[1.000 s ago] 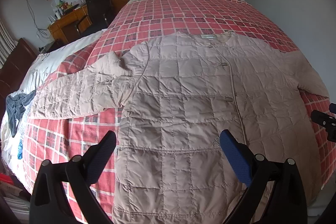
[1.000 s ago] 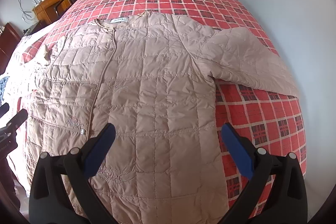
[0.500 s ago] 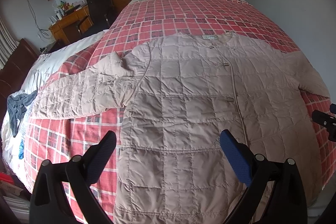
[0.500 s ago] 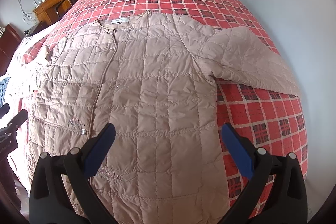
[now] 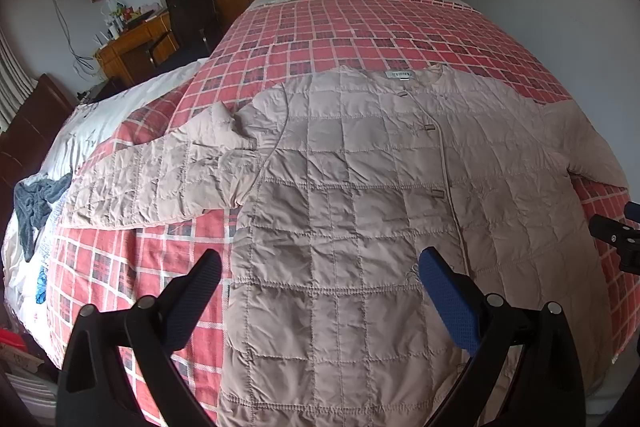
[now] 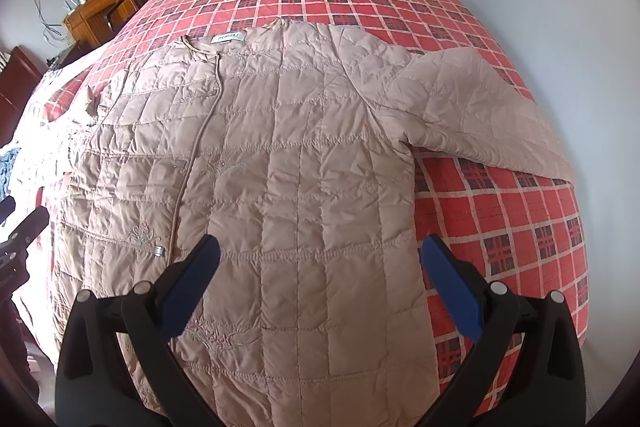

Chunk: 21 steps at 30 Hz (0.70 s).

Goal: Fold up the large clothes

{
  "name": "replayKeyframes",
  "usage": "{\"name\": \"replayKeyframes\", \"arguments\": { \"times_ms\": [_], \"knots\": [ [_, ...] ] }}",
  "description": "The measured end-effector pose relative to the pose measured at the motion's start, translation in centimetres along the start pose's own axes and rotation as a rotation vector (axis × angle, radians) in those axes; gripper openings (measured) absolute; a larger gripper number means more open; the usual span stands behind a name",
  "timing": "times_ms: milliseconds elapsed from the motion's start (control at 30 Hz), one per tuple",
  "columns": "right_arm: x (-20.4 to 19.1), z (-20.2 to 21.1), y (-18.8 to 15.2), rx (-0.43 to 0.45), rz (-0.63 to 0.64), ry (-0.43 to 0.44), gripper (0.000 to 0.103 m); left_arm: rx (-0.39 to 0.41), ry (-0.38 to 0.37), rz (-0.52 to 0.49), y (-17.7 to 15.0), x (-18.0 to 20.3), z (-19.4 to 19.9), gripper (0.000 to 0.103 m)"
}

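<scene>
A beige quilted jacket [image 5: 352, 211] lies flat, front up and buttoned, on the red plaid bedspread [image 6: 520, 219], sleeves spread wide. My left gripper [image 5: 320, 279] and right gripper [image 6: 320, 259] hover over its hem, jaws released, grasping nothing. The hem's edge is cut off behind my fingers.

Beige square-quilted jacket [image 5: 360, 211] on red, dark-checked plaid bedspread [image 5: 360, 27]; blue pads [image 6: 452, 287] on black gripper fingers; grey cloth [image 5: 34, 203] far left.
</scene>
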State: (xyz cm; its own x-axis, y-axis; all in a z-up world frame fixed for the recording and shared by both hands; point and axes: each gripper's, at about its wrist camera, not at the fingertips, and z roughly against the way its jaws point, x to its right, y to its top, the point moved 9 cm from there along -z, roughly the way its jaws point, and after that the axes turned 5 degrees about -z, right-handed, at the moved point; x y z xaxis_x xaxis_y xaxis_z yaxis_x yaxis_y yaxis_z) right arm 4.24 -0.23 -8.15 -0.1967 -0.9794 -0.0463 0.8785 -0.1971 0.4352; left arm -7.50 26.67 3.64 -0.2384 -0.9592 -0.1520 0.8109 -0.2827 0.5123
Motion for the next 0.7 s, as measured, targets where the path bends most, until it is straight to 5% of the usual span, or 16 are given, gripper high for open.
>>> {"name": "replayKeyframes", "arguments": {
  "times_ms": [700],
  "knots": [
    [-0.01, 0.27, 0.68, 0.007, 0.002, 0.017, 0.100, 0.006, 0.007, 0.002, 0.21, -0.15, 0.25, 0.099]
  ]
}}
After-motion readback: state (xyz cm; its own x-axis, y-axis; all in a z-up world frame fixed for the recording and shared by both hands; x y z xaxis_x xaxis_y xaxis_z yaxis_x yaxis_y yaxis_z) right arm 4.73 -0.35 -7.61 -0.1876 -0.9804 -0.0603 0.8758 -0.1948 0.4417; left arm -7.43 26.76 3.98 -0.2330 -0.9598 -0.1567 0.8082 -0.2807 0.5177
